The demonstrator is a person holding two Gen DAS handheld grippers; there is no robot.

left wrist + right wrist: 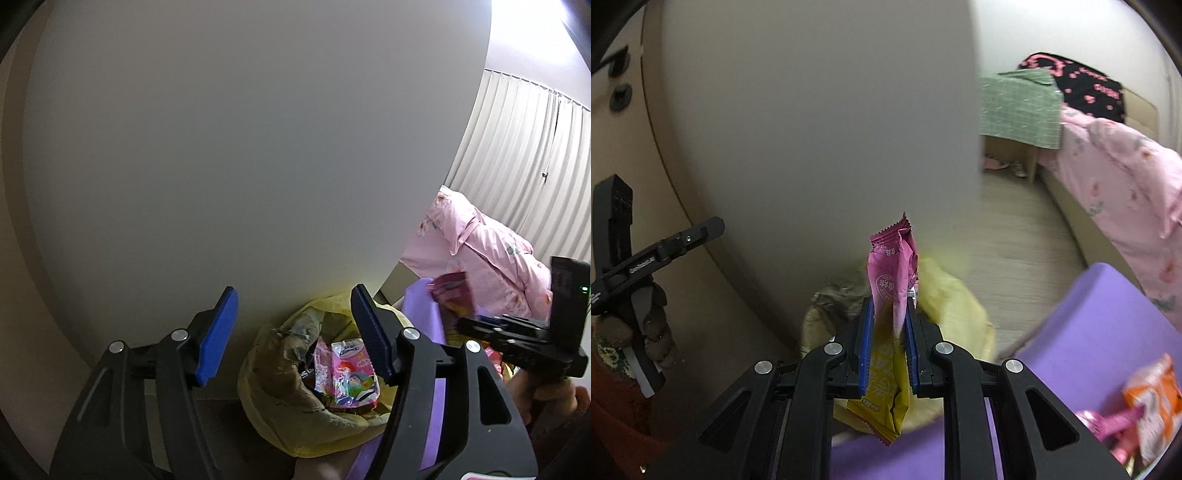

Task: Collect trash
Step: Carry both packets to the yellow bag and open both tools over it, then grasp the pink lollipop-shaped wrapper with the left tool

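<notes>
A yellow trash bag [280, 387] stands open on the floor against a white panel, with pink cartoon packets [347, 373] inside it. My left gripper [294, 291] hangs above the bag, open, with nothing between its blue pads. My right gripper [889, 301] is shut on a pink and yellow snack wrapper [894, 266], which stands upright between the pads, above the near side of the bag [953, 295]. In the left wrist view, the right gripper [517, 332] comes in from the right with that wrapper [452, 291].
A purple mat [1108, 325] lies right of the bag, with an orange packet [1156, 398] and a pink packet [1108, 424] on it. A bed with a pink quilt [1119, 166] is behind it. The white panel [221, 147] rises close behind the bag.
</notes>
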